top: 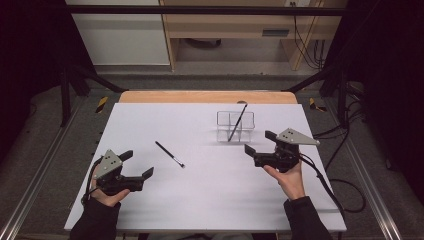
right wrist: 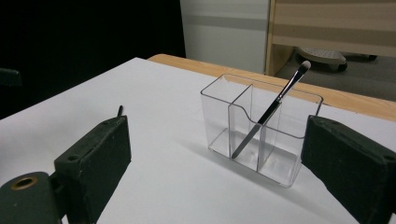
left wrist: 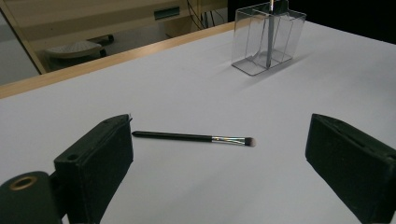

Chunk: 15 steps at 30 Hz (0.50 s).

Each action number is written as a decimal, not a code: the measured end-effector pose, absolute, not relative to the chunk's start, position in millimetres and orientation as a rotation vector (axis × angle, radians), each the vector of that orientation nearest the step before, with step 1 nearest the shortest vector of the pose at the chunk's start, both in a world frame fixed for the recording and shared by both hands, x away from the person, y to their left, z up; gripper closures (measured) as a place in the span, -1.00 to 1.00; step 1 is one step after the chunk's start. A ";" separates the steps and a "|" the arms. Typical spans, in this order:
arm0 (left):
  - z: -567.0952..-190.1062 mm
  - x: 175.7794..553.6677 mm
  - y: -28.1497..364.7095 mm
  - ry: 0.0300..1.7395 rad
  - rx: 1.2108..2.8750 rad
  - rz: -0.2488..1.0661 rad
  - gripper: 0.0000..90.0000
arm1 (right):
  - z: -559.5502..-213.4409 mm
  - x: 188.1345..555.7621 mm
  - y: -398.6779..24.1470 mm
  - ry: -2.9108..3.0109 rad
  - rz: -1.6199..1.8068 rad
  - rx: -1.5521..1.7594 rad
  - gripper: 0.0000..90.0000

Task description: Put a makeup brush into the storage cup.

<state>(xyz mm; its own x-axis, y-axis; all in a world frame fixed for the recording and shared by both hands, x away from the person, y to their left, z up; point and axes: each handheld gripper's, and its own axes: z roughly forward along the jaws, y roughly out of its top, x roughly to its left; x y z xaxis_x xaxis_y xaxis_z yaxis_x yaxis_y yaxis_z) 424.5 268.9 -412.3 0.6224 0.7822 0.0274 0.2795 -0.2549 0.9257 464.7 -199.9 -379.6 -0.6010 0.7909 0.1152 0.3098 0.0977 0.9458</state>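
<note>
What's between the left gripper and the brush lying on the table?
Nothing: in the left gripper view, bare white table runs from the open left gripper to the brush. The high view shows the same gap.

The white table (top: 200,200) is evenly and brightly lit from overhead, while the room on both sides of it falls into near black. Shadows on it are soft and faint, one spreading just beside the clear organizer (right wrist: 261,140). In both gripper views the nearest jaws look slightly soft, and the high view is a little grainy.
</note>
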 end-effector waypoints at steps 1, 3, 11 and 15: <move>-412.4 424.4 268.6 0.857 1.813 0.612 -0.84 | -380.2 463.1 -201.1 1.959 1.509 1.077 -0.82; -412.0 424.1 269.0 0.856 1.814 0.612 -0.84 | -381.8 459.9 -204.1 1.958 1.505 1.074 -0.82; -411.6 424.3 270.8 0.862 1.803 0.606 -0.84 | -391.7 445.4 -218.3 1.951 1.501 1.089 -0.84; -411.6 424.4 271.1 0.862 1.803 0.606 -0.84 | -395.5 438.0 -225.4 1.952 1.494 1.095 -0.85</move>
<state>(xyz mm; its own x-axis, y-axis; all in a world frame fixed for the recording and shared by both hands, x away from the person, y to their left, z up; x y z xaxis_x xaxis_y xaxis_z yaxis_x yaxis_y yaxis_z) 424.4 271.1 -411.6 0.6194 0.7849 0.0154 0.2809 -0.2399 0.9293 438.0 -225.4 -395.5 -0.5856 0.8026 0.1134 0.3191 0.0996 0.9425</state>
